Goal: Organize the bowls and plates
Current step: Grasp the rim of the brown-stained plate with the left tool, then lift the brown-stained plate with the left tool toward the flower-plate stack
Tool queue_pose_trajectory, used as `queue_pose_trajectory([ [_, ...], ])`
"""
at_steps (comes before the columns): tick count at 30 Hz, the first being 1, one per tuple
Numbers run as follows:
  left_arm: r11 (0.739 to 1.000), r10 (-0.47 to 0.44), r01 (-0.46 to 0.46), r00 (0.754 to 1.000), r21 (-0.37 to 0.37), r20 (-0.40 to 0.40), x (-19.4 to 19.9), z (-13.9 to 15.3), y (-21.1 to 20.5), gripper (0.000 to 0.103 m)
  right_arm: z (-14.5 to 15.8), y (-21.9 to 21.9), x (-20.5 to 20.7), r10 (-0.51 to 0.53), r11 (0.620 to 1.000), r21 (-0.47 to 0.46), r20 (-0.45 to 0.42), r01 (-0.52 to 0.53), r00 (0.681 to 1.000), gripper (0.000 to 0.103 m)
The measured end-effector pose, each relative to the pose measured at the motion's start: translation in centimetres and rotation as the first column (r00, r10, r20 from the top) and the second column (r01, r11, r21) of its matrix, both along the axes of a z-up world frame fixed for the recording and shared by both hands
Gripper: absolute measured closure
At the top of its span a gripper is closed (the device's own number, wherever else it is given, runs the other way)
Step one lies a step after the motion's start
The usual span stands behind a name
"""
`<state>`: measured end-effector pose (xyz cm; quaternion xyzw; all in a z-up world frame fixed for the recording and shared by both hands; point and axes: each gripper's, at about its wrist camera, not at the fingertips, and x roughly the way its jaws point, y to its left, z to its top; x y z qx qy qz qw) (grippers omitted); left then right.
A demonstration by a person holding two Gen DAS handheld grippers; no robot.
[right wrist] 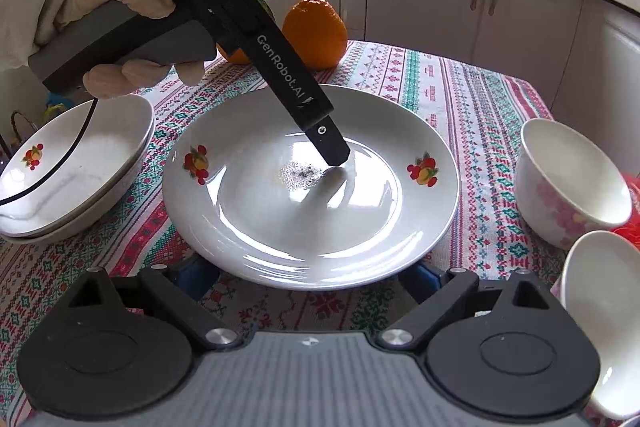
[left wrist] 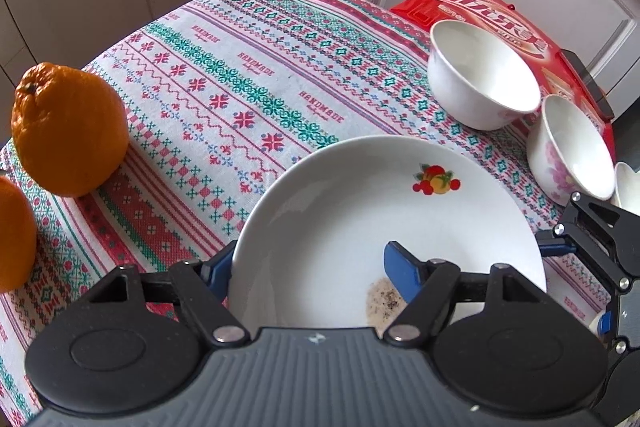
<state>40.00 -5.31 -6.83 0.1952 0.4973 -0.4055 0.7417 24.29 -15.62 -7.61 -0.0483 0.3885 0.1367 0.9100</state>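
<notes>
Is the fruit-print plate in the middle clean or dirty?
Dirty. The plate has a patch of dark specks and residue near its centre, right beside the left gripper that straddles its rim.

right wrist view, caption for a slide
Left gripper reaches over round white fruit-print plate on patterned tablecloth.

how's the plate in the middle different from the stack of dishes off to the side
The middle plate lies alone; the side stack is at least two dishes nested. The middle plate carries a dark speckled stain at its centre; the top dish of the side stack looks free of one. The left gripper straddles the middle plate's rim, one finger inside, one outside; nothing touches the side stack. Both are white with the same fruit print, on the patterned cloth.
</notes>
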Motion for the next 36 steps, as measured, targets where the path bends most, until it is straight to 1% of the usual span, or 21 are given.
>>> queue_pose_trajectory([
  [10, 0.999, 0.028, -0.027, 0.999, -0.032, 0.036, -2.4, 2.7, 1.3, 0.028, 2.3, 0.1, -1.8, 0.031, 0.999, -0.015, 0.037, -0.030, 0.999, 0.006],
  [18, 0.995, 0.089, -0.086, 0.994, -0.054, 0.058, -5.0, 4.4, 3.7, 0.028, 3.9, 1.1, -3.7, 0.094, 0.995, -0.023, 0.060, -0.092, 0.994, 0.006],
  [28, 0.979, 0.193, -0.187, 0.978, -0.087, 0.076, -8.7, 6.2, 8.3, 0.028, 5.2, 3.5, -5.5, 0.196, 0.981, -0.024, 0.077, -0.195, 0.978, 0.006],
  [36, 0.961, 0.267, -0.258, 0.960, -0.101, 0.090, -11.3, 6.7, 12.1, 0.028, 5.6, 6.2, -6.6, 0.274, 0.962, -0.032, 0.084, -0.272, 0.958, 0.006],
])
